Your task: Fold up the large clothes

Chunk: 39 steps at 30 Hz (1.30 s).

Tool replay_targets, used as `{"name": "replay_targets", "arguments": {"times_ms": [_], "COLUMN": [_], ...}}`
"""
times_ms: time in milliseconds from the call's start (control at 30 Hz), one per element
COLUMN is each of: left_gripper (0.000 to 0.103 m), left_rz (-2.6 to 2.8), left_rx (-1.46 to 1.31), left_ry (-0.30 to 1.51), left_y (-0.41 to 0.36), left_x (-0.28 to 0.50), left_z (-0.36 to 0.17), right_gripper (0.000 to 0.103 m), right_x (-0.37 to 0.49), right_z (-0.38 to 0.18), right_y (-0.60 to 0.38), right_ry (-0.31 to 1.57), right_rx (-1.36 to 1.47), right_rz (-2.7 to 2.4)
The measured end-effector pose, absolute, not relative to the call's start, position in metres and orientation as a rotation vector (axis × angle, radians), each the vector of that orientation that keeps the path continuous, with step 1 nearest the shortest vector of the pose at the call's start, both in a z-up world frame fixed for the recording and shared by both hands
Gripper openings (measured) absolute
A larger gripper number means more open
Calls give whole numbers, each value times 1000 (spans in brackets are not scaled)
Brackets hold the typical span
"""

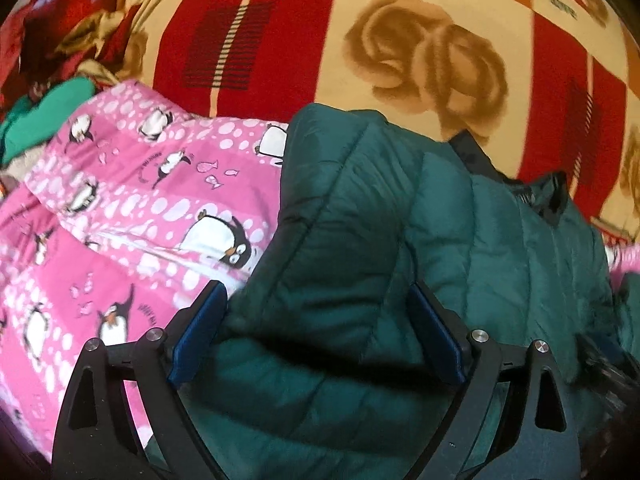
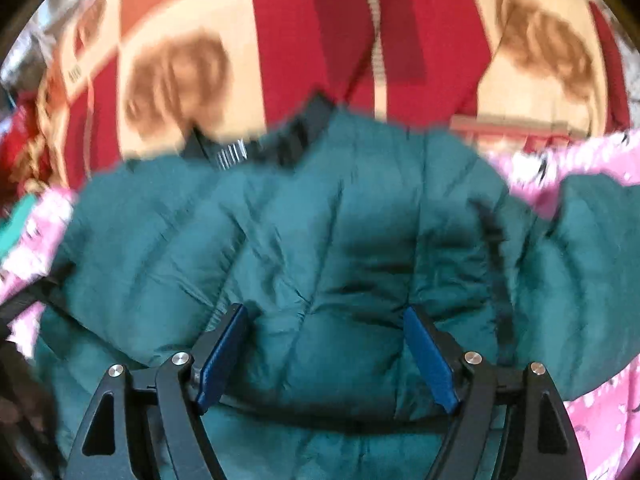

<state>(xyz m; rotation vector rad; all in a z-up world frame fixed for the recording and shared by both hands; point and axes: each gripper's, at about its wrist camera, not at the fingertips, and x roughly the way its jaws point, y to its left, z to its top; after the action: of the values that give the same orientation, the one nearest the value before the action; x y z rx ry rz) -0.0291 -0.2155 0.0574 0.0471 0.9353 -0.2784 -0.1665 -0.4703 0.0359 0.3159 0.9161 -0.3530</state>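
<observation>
A dark green quilted puffer jacket (image 1: 480,240) lies spread on a pink penguin-print quilt (image 1: 120,200). Its black collar (image 1: 476,156) points toward the far side. My left gripper (image 1: 315,287) stands open and wide over the jacket's left part, with a puffy fold lying loose between the blue pads (image 1: 200,332). In the right wrist view the jacket (image 2: 200,232) fills the middle. My right gripper (image 2: 325,310) is closed on a thick fold of it. Creases run out from both pads (image 2: 430,360), and a dark hem crosses between the fingers lower down.
A red, cream and orange blanket (image 1: 304,40) with brown rose prints covers the surface beyond the jacket, and also shows in the right wrist view (image 2: 312,40). A light green cloth (image 1: 36,120) and bunched red fabric (image 1: 60,12) lie at far left. Pink quilt (image 2: 600,412) shows right of the jacket.
</observation>
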Motion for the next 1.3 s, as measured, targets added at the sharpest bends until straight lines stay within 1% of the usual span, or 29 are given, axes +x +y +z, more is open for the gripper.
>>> {"name": "replay_targets", "arguments": {"times_ms": [267, 500, 533, 567, 633, 833, 1000, 1100, 1300], "left_gripper": [91, 91, 91, 91, 91, 91, 91, 91, 91], "left_rz": [-316, -370, -378, -386, -401, -459, -496, -515, -513], "left_rx": [151, 170, 173, 175, 176, 170, 164, 187, 199], "left_ry": [875, 821, 809, 798, 771, 742, 735, 757, 747], "left_y": [-218, -220, -220, -219, -218, -228, -235, -241, -241], "left_x": [-75, -124, -132, -138, -151, -164, -158, -142, -116], "left_z": [86, 120, 128, 134, 148, 171, 165, 153, 130], "right_gripper": [77, 78, 79, 83, 86, 86, 86, 86, 86], "right_x": [-202, -242, -247, -249, -257, -268, -266, -263, -250], "right_z": [69, 102, 107, 110, 119, 132, 129, 124, 118], "right_y": [-454, -435, -434, -434, -434, -432, -435, -440, -450], "right_ry": [867, 825, 817, 809, 782, 762, 775, 791, 814], "right_rx": [345, 341, 342, 344, 347, 347, 342, 343, 367], "right_rz": [-369, -358, -361, -364, -367, -359, -393, -415, -439]}}
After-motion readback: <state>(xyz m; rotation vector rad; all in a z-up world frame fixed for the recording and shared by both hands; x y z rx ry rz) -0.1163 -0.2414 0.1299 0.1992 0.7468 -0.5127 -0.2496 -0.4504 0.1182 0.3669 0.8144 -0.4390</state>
